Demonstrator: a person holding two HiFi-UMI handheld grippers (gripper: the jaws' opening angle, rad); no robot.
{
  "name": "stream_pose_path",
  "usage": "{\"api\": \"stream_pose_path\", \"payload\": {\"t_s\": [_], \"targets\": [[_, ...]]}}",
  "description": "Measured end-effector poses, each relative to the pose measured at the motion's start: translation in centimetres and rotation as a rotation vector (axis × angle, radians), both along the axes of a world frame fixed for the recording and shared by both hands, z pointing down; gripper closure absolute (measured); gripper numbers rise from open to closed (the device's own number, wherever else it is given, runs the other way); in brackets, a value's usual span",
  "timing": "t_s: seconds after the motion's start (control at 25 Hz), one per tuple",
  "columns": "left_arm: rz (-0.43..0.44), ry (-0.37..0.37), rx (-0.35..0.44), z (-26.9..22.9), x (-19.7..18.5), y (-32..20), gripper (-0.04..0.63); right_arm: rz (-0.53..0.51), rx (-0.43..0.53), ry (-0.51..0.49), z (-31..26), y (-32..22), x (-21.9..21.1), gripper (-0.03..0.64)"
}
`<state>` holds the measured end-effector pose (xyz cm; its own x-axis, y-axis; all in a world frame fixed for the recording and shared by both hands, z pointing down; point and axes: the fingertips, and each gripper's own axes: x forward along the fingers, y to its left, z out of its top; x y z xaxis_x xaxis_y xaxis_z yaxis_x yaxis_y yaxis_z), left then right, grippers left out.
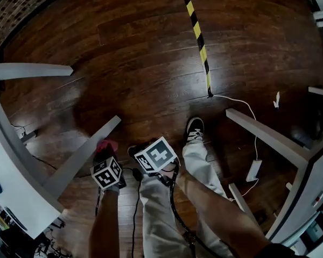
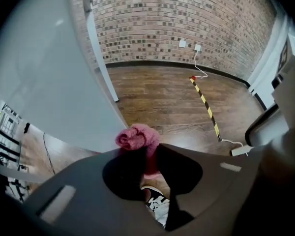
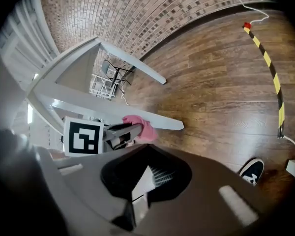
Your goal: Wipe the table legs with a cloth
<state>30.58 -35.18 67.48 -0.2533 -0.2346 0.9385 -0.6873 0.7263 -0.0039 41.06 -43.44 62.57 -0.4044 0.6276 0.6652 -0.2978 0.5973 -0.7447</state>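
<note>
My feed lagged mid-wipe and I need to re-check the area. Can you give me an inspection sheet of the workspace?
Surface: dark wooden floor.
Job's things: pink cloth against the white table leg.
Clutter: small white scrap on the floor.
Grippers: left gripper shut on the cloth; right gripper shut, nothing in it.
Cables: white cable running to an adapter; striped strip on the floor.
Surroundings: brick wall; second table at right.
</note>
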Motion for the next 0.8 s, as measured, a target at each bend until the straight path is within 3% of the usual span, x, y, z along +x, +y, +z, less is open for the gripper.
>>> {"api": "stream_pose_path", "payload": {"t_s": [0.4,0.64,0.8], "targets": [[0.199,0.048,0.000,10.9,0.7,0.6,0.529,0.042,-0.028,-0.008,6.3,2.4,-0.6,0.623],[0.263,0.060,-0.016,16.8,0.9,0.8,0.529,0.018,-0.002,-0.025,7.9,1.9,-0.8,0.623],[0.277,0.061,-0.026,20.3,0.9,0.8,0.529,0.065,-0.013,-0.020,10.2,1.5,-0.5,0.623]]}}
